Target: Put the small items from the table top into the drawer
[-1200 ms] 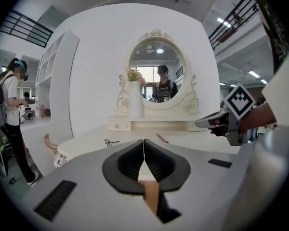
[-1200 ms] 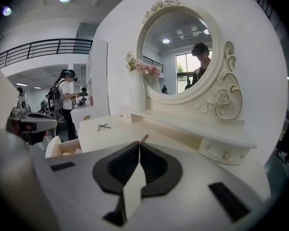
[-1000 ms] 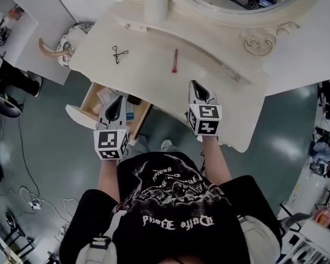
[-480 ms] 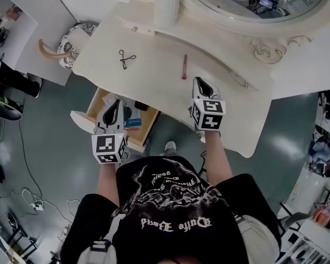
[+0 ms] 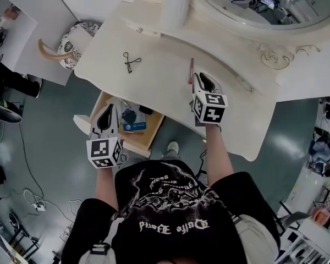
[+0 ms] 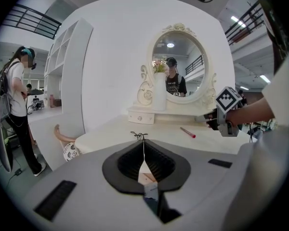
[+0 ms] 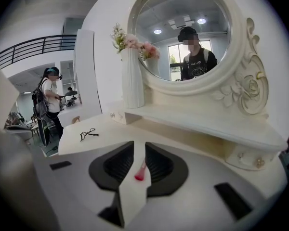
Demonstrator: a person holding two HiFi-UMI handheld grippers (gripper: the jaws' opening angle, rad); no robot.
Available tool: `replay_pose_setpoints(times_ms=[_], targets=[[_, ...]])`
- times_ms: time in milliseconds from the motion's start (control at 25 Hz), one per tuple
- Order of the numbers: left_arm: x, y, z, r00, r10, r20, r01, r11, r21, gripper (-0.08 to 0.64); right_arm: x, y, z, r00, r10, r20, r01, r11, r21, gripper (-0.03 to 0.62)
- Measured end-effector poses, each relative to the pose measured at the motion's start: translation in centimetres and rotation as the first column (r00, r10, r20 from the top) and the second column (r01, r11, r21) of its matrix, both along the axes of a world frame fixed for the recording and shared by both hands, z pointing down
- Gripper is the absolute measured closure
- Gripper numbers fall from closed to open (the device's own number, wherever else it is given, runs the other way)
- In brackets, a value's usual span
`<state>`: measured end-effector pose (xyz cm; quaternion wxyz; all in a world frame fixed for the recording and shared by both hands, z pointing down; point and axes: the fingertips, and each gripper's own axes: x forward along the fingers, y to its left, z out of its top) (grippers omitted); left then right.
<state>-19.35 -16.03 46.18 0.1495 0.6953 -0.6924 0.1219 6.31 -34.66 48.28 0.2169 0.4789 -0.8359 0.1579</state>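
A thin red stick (image 5: 191,70) lies on the cream dressing table (image 5: 154,81), and a black eyelash curler (image 5: 131,61) lies further left. My right gripper (image 5: 202,80) hovers at the stick's near end. Its jaws are opening, and the red stick (image 7: 140,170) shows in the gap ahead of them, untouched by the pads. My left gripper (image 5: 106,116) is shut and empty over the open wooden drawer (image 5: 92,102), below the table's front edge. In the left gripper view the curler (image 6: 139,136) and red stick (image 6: 188,132) sit beyond the closed jaws.
The drawer holds several items, among them a blue card (image 5: 133,126). A white vase (image 5: 175,7) with flowers and an oval mirror (image 5: 247,4) stand at the table's back. A patterned stool (image 5: 71,40) stands at the left. A person (image 6: 17,114) stands far left.
My right gripper has moved forward along the table to the red stick's near end. My left gripper has drifted back and left over the drawer.
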Motion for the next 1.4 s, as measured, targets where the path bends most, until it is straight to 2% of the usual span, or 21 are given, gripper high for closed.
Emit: replay_pose_setpoints(times_ms=[240,600,1200,1400], targets=[[-0.8,0.3,0.8,1.0,-0.011,-0.019,0.011,1.0,-0.019,0.545,-1.0,-1.5,1.7,1.0,-0.008,-0.023,0.008,0.999,-0.04,0.481],[-3.0,0.5,1.3,0.999,-0.047,-0.007,0.047,0.998,-0.05,0.545,-1.6,-3.0,4.3,0.998,0.021,-0.052,-0.027,0.994,-0.11,0.48],[-3.9,-1.1,1.5,0.998,-0.049,-0.038,0.048,0.998,-0.039,0.545,-1.5,-4.4,7.2,0.992,0.058,-0.109,-0.079,0.977,-0.197,0.482],[-4.2,-1.3,1.6,0.998,-0.056,-0.04,0.054,0.998,-0.036,0.545,-1.6,-4.2,8.1,0.992,0.043,-0.115,-0.07,0.968,-0.24,0.499]])
